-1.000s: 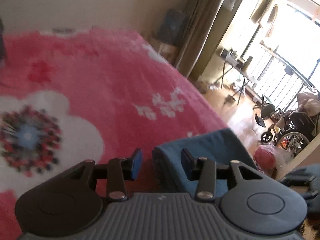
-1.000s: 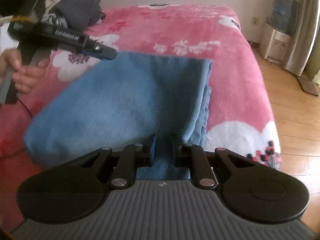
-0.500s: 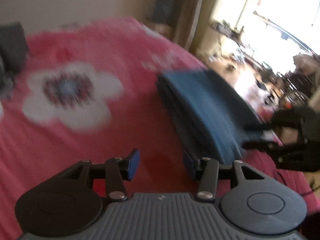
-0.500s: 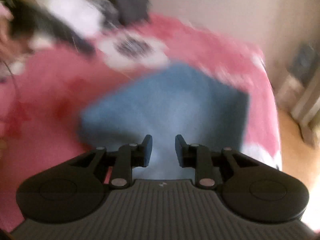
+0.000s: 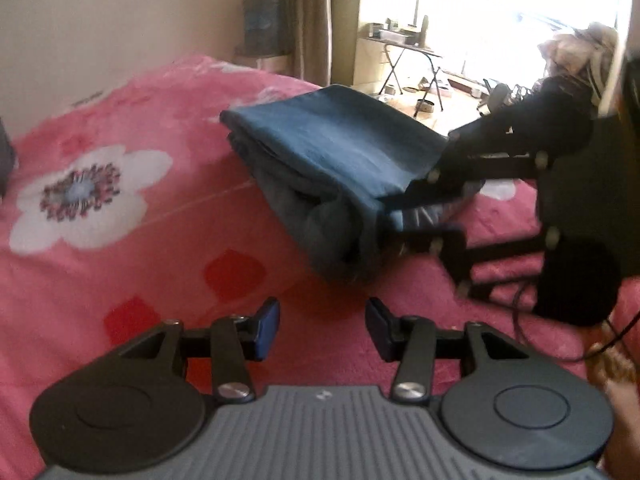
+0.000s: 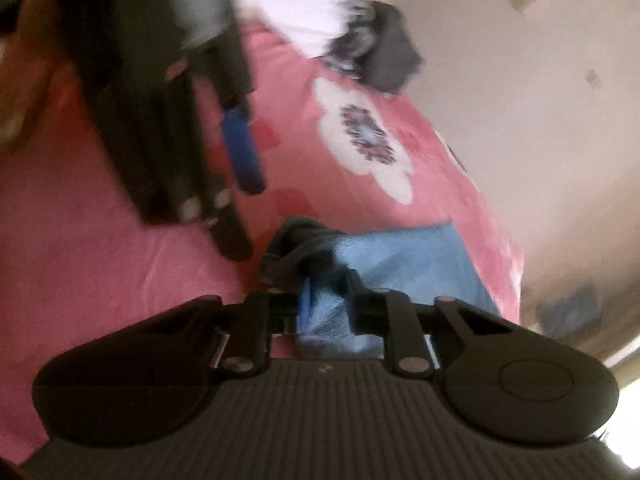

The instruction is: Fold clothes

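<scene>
Jaws of right gripper [image 6: 324,306] closing on blue cloth [image 5: 340,152], apparently newly bunched; left gripper [image 5: 322,320] stays half-open, empty.

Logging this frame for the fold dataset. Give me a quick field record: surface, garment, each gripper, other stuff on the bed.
surface: pink floral bedspread
garment: blue folded cloth lying on the bedspread, one end bunched
left gripper: jaws apart, nothing between them, over bare bedspread short of the cloth
right gripper: jaws closing, cloth end between them and pinched
other items: dark and white clothes pile at the far end of the bed, blurred
image quality: right wrist view motion-blurred
</scene>
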Demonstrator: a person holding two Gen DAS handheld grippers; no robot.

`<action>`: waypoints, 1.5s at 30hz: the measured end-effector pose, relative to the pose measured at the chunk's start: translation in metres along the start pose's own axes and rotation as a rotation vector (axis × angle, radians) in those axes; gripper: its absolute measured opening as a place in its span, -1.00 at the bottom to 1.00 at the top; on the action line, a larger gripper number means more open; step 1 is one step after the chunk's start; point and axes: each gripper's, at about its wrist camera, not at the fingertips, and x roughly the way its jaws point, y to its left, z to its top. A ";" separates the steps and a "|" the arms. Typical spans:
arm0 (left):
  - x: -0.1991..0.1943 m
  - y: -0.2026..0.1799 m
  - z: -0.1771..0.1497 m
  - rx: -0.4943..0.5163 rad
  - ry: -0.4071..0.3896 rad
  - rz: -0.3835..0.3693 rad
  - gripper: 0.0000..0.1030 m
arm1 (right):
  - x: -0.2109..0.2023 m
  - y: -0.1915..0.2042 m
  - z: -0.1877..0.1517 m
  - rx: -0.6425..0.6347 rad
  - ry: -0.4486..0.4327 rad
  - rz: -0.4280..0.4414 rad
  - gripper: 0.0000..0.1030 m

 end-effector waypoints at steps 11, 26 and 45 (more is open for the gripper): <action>-0.004 0.025 0.011 -0.174 -0.086 -0.098 -0.14 | 0.001 -0.022 0.001 0.175 0.018 0.035 -0.80; 0.030 0.054 0.031 -0.346 -0.088 -0.131 -0.96 | -0.013 -0.025 -0.005 0.201 0.008 0.104 -0.96; 0.039 0.062 0.022 -0.382 -0.054 -0.154 -0.90 | 0.038 -0.112 0.007 0.839 0.189 0.395 -0.37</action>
